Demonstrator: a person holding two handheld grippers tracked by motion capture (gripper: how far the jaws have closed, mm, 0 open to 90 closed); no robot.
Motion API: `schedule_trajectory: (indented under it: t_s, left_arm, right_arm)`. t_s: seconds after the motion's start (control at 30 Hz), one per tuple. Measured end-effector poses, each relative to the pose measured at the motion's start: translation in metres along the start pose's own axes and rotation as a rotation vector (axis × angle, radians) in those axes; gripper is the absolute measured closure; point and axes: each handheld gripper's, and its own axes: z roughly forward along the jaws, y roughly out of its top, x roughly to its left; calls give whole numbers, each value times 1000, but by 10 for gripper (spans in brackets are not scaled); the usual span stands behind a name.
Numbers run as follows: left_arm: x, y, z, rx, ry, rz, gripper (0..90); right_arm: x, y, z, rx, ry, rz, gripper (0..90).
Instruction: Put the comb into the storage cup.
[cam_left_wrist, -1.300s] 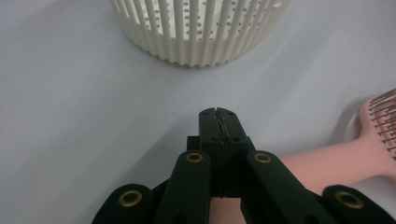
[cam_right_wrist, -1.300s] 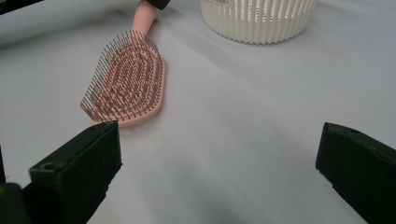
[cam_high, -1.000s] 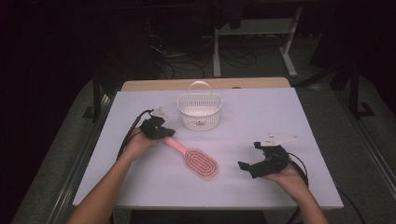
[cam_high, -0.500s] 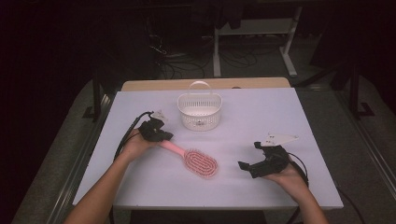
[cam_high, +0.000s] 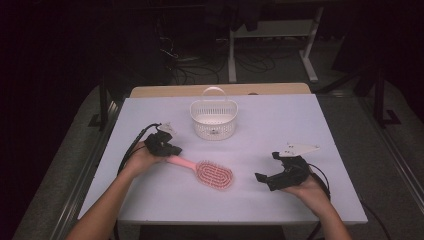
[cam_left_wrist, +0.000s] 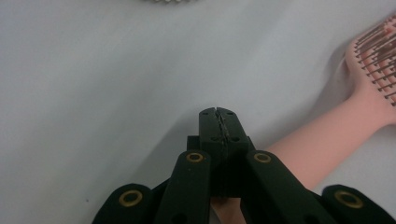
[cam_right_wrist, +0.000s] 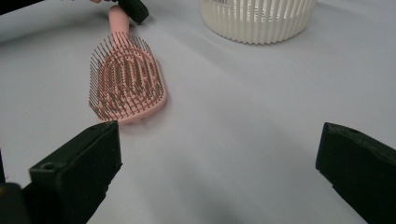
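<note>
1. Hairbrush (cam_high: 212, 173), pink, lies bristles up on the white table (cam_high: 280, 130); your left gripper (cam_left_wrist: 218, 114) sits over its handle end with jaws pressed together, pinching nothing.
2. White basket (cam_high: 214, 119) stands behind the hairbrush.
3. Your right gripper (cam_right_wrist: 219, 154) rests well apart, jaws spread wide.

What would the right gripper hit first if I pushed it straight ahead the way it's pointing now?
Probably nothing soon: the open right gripper faces bare table, passing between the pink hairbrush and the white basket. Depth is unclear, but the hairbrush head is closest to that line.
</note>
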Motion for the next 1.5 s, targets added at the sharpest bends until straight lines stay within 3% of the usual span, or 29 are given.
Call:
schedule_trajectory:
  t_s: [0.87, 1.5]
  left_arm:
    - [-24, -38, -23, -8, -63, -28, 900]
    - [-45, -57, -32, -6, -104, -26, 900]
  right_arm:
    - [0, 0, 0, -2, 0, 2, 0]
    - [1, 0, 0, -3, 1, 2, 0]
